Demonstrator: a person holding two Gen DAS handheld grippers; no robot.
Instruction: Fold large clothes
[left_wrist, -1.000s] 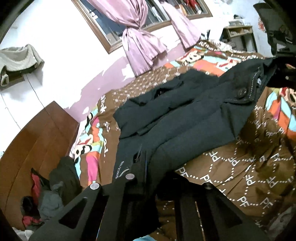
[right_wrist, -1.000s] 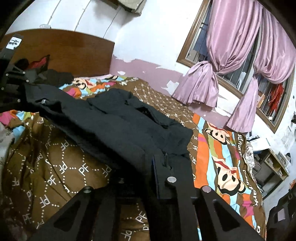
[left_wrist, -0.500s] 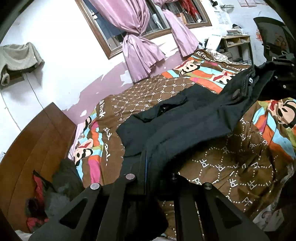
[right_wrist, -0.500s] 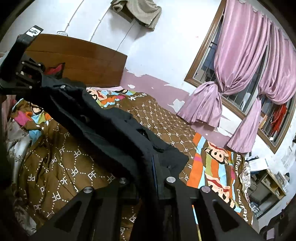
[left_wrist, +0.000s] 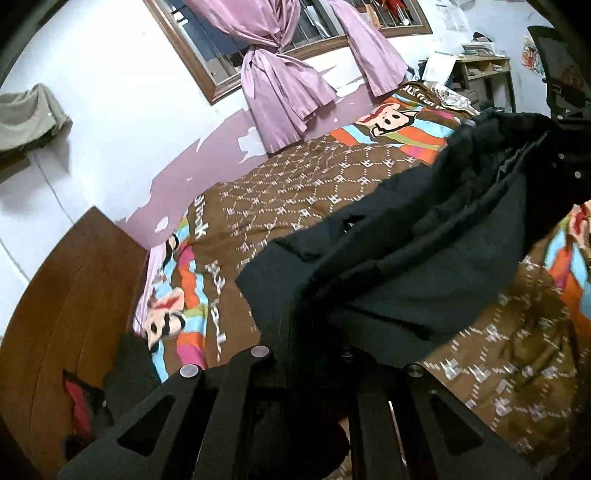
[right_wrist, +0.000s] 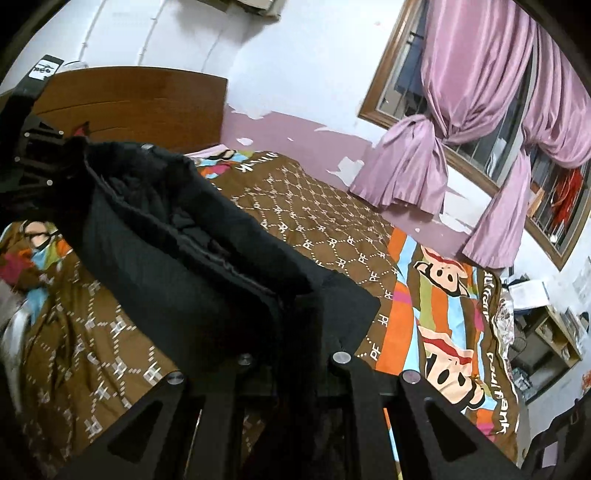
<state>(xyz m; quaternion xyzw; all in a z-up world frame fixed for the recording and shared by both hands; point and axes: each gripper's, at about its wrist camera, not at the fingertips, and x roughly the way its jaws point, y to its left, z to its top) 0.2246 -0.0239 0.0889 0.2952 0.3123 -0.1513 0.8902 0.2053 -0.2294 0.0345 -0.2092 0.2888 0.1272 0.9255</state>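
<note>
Above the bedspread (right_wrist: 325, 221) printed "PF", I have my left gripper (left_wrist: 314, 343) and right gripper (right_wrist: 291, 332) each pinching the black coat (left_wrist: 424, 266) in closed fingers.

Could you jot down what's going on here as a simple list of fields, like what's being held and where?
garment: black coat, lifted and slung between the two claws
left claw: shut on one end of the coat
right claw: shut on the other end
surface below: bed with a brown patterned, cartoon-print cover
backdrop: pink curtains tied at a window, wooden headboard
</note>
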